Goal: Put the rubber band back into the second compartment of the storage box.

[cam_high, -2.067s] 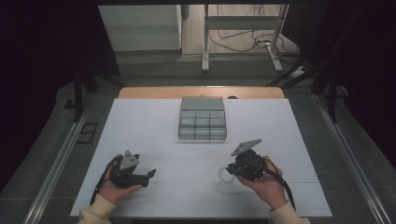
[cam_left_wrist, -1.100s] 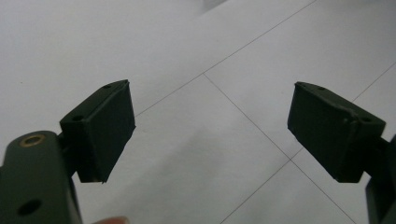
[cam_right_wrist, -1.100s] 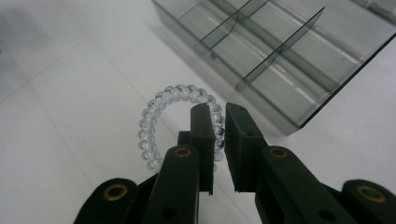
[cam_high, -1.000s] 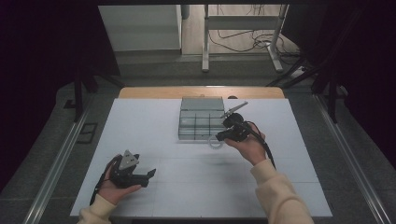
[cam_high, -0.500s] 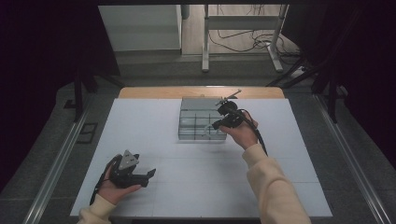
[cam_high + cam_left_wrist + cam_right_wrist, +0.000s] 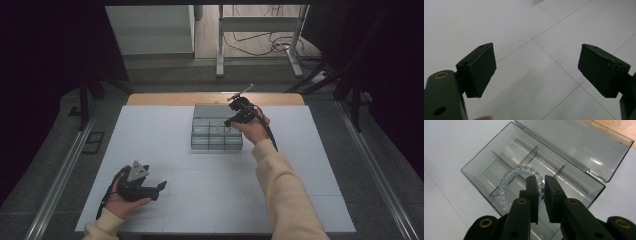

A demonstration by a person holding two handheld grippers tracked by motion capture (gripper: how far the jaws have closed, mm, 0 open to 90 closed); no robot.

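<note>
Near the person, the left tongs [image 6: 159, 185] lay wide apart and empty on the white desk [image 6: 300, 150], while farther off the right tongs [image 6: 541, 182] pinched a clear beaded bracelet [image 6: 506, 185] over the compartmented box [image 6: 486, 167] (best lowered squarely between dividers).

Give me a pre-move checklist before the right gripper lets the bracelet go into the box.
1. Box lid open: ok.
2. Right gripper above the box: ok.
3. Bracelet gripped: ok; the jaws are nearly closed on its beads.
4. Bracelet within one compartment: not ok; the loop spans a divider.
5. Left gripper away from the box: ok; it is open near the table's front edge.
6. Compartment below free of other items: cannot tell; the jaws hide part of it.
</note>
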